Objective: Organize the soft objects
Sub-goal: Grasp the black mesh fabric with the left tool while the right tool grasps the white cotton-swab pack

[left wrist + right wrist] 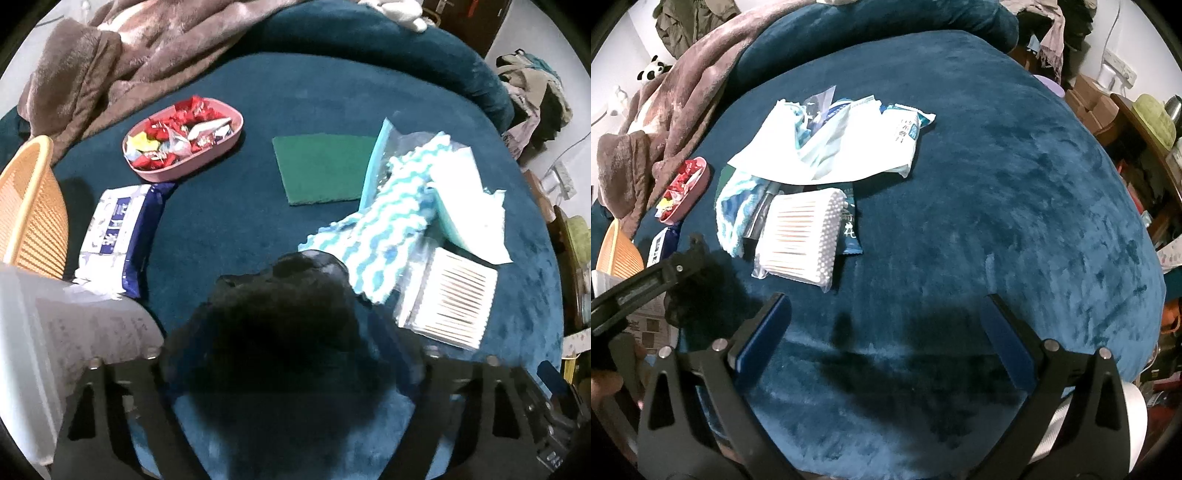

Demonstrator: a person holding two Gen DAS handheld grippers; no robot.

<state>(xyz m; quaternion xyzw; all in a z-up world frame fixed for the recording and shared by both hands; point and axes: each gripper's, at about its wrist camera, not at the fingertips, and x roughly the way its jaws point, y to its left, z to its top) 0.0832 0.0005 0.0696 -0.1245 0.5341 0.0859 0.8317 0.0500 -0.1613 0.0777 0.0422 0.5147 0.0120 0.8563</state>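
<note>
A black fluffy soft object (280,310) fills the space between the fingers of my left gripper (291,339), which is shut on it above the blue plush surface (240,221). In the right wrist view the same black object (698,291) hangs at the tip of the left gripper (681,271). My right gripper (886,325) stands open over the bare plush, its blue pads (764,332) wide apart with nothing between them. Ahead lie a blue-and-white wavy cloth (384,236), a green scouring pad (321,170) and a white pack of wipes (886,140).
A cotton swab pack (801,240) lies by the cloth. A pink tray of candies (184,138), a blue-and-white tissue pack (114,236) and an orange basket (29,210) sit at the left. A translucent bin (37,332) is near left. A brown blanket (129,55) covers the far left.
</note>
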